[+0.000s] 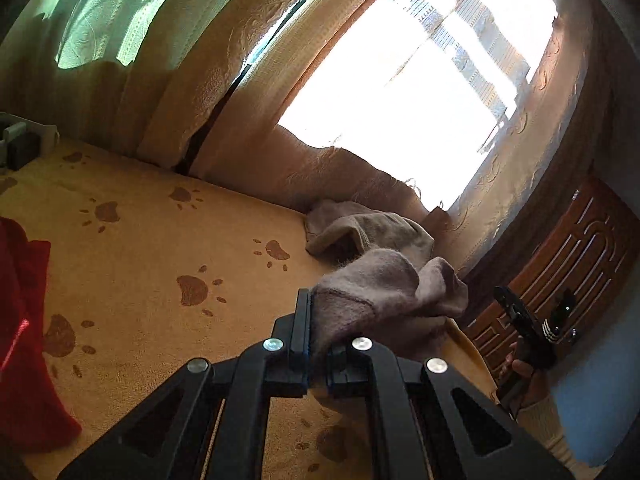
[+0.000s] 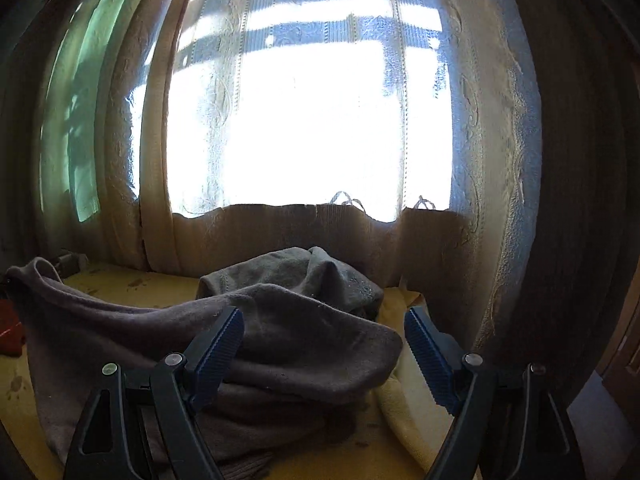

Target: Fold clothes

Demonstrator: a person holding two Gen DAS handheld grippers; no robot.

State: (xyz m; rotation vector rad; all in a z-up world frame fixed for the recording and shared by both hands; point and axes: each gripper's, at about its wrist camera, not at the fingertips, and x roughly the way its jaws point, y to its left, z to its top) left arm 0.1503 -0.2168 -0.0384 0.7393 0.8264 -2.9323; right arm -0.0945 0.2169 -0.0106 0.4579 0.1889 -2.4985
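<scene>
My left gripper (image 1: 320, 320) is shut on an edge of a mauve knit garment (image 1: 384, 284), which it holds lifted above the bed; the cloth hides its right finger. In the right wrist view the same mauve garment (image 2: 280, 344) drapes from the upper left down to a bunched heap on the bed. My right gripper (image 2: 324, 314) stands open just in front of that heap, its blue pads (image 2: 222, 344) wide apart with the cloth's folded edge between them, untouched. The left wrist view shows the right gripper (image 1: 536, 300) at far right, held by a hand.
The bed carries a yellow blanket (image 1: 140, 248) with brown paw prints. A second grey-beige garment (image 1: 360, 232) lies crumpled by the curtain (image 2: 496, 200) and the bright window. A red garment (image 1: 24, 320) lies at the left. A carved wooden door (image 1: 568, 248) stands at right.
</scene>
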